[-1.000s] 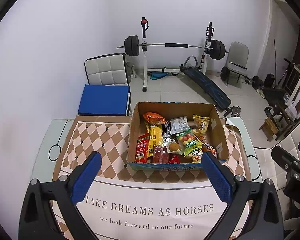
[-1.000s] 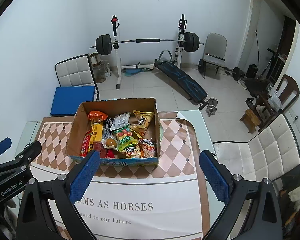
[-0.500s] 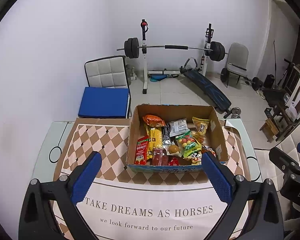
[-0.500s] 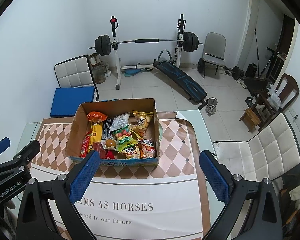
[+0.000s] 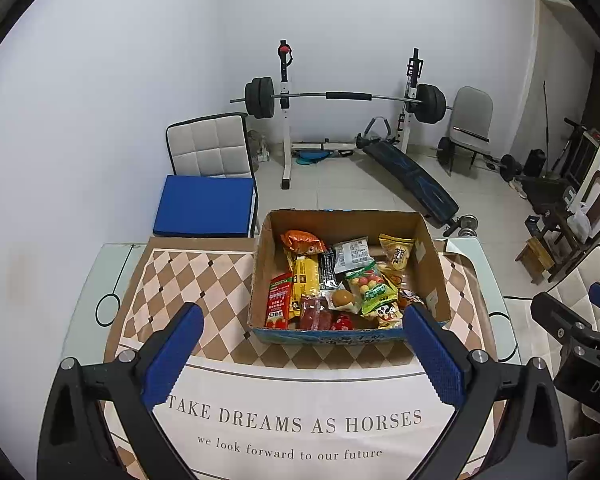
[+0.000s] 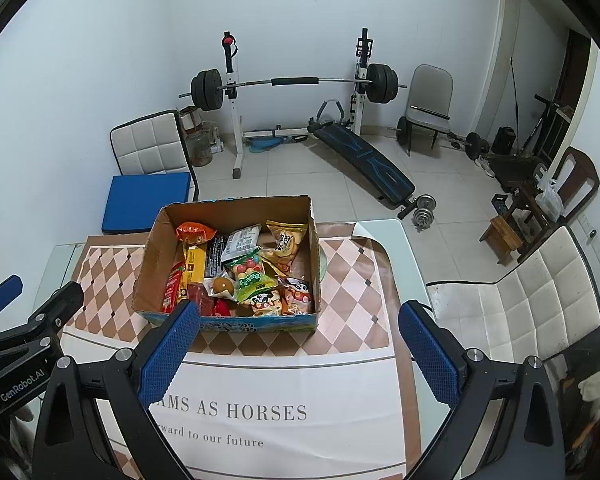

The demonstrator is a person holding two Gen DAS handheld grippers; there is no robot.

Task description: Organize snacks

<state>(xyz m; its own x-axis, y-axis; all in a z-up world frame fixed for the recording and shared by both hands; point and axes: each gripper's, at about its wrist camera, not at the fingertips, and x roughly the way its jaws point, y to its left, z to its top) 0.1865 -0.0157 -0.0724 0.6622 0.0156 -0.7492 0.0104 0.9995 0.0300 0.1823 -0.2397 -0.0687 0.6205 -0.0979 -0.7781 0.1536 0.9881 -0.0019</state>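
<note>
Left wrist view shows the cardboard box point(image 5: 350, 276) on the checked tablecloth point(image 5: 188, 280) of the table point(image 5: 80, 300), packed with snack packets: an orange chip bag point(image 5: 302, 241), a yellow packet point(image 5: 306, 276), a red packet point(image 5: 279, 306), and a green candy bag point(image 5: 370, 286). All the snacks lie inside the box, none on the cloth, which fits either a sorting about to start or one just packed away. The left gripper point(image 5: 300, 352) hangs with fingers wide apart, holding nothing, the box just ahead and slightly right. The right gripper point(image 6: 300, 350) is likewise spread and empty, the box ahead to its left. Any pick would go best from above on a top-lying packet, pinching a sealed edge.
</note>
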